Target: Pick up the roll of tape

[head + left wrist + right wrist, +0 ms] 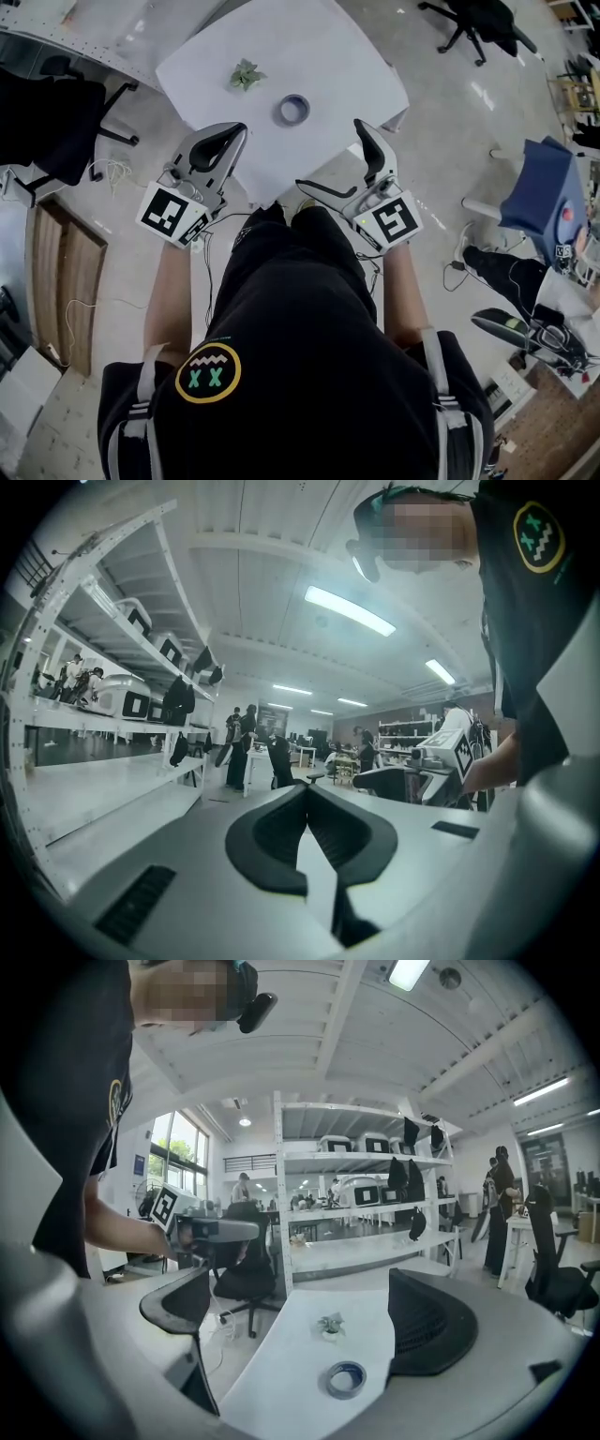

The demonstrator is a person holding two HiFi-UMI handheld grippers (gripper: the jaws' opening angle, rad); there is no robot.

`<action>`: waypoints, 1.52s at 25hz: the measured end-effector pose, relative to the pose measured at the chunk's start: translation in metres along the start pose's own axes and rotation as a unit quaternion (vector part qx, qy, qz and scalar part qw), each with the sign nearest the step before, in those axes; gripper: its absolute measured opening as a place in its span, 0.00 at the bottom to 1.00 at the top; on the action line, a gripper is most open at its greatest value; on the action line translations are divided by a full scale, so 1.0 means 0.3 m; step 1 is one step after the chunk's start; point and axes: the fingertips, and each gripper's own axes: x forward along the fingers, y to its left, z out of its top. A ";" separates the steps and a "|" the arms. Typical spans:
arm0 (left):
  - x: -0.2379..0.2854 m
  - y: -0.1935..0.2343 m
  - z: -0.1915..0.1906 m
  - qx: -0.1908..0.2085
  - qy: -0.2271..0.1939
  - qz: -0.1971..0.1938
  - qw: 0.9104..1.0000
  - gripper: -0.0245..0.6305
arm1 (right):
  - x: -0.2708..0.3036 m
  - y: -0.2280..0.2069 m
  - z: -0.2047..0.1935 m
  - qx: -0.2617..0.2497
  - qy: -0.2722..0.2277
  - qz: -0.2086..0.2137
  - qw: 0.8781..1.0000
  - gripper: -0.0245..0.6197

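The roll of tape (pixel 293 109) is a blue-grey ring lying flat on a white table (pixel 328 56), with a small green plant (pixel 247 75) just beyond it. My right gripper (pixel 343 169) is open at the table's near edge, and the tape (pixel 346 1379) lies low between its spread fingers (pixel 427 1321), some way ahead on the table (pixel 272 1372). The plant (pixel 330 1326) stands further off. My left gripper (pixel 240 128) is shut with nothing in it, at the table's near left edge. In its own view the left gripper (pixel 307 787) points up across the room, and the tape is out of sight.
Black office chairs (pixel 56 117) stand left of the table and at the far right (pixel 478 23). A blue box (pixel 548 192) and cables lie on the floor to the right, wooden boards (pixel 66 281) to the left. Shelving racks (pixel 356 1204) and people stand beyond the table.
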 end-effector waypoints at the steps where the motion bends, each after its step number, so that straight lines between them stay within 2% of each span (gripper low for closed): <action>1: 0.006 0.002 0.001 0.000 0.000 0.002 1.000 0.06 | 0.000 -0.003 0.000 0.001 0.001 0.002 1.000 0.96; 14: 0.092 -0.017 0.060 0.020 0.008 0.043 0.999 0.06 | 0.028 -0.106 -0.017 -0.002 -0.007 0.052 0.999 0.96; 26: 0.111 -0.022 0.065 0.019 0.010 0.062 0.998 0.06 | 0.184 -0.182 -0.293 -0.021 0.091 0.087 0.992 0.96; 32: 0.112 -0.027 0.066 0.019 0.009 0.066 0.998 0.06 | 0.282 -0.192 -0.465 -0.041 0.147 0.106 0.982 0.96; 38: 0.104 -0.022 0.062 0.015 0.014 0.072 0.997 0.06 | 0.376 -0.191 -0.621 -0.068 0.206 0.130 0.968 0.96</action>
